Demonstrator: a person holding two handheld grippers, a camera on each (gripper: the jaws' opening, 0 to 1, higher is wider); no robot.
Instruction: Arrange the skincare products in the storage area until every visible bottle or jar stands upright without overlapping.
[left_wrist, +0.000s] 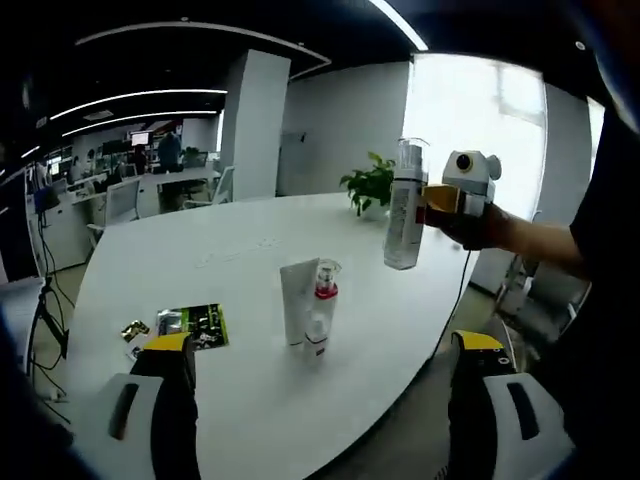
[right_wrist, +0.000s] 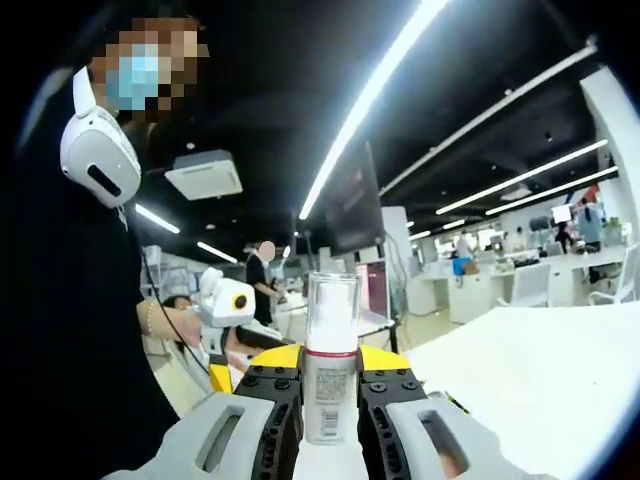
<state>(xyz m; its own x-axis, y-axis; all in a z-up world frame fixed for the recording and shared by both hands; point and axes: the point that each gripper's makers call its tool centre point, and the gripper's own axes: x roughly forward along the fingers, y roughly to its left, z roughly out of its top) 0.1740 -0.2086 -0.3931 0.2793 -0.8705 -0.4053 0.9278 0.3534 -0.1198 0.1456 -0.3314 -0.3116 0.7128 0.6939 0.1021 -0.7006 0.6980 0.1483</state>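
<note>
Between the jaws of the right hand-held gripper (right_wrist: 329, 420), a clear-capped pump bottle (right_wrist: 331, 360) is clamped at its lower body, the jaws closed against its label on both sides. In the left gripper view the same bottle (left_wrist: 406, 205) hangs upright in the air above the far right part of the white table (left_wrist: 250, 300), well apart from the surface. The left hand-held gripper (left_wrist: 320, 400) is released, its jaws spread wide with nothing between them, and it sits at the near edge of the table. Taking the white tube (left_wrist: 298, 300) as the landmark: a small red-collared pump bottle (left_wrist: 320, 310) stands upright just beside it on its right, possibly touching it, and the held bottle is above and beyond it to the right. To the left of the tube, near the table edge, lie a green card (left_wrist: 205, 325) and a few small packets (left_wrist: 133, 330). A potted plant (left_wrist: 370, 185) stands at the far edge, beyond the tube. Risk assessment: the grip is low on a tall bottle, so a tilted descent could set it on an edge and topple it. Lowering it too close to the tube could strike the small bottle, which looks light and narrow-based, and knock both over. Releasing before the base is flat on the table would likely drop the bottle on its side.
</note>
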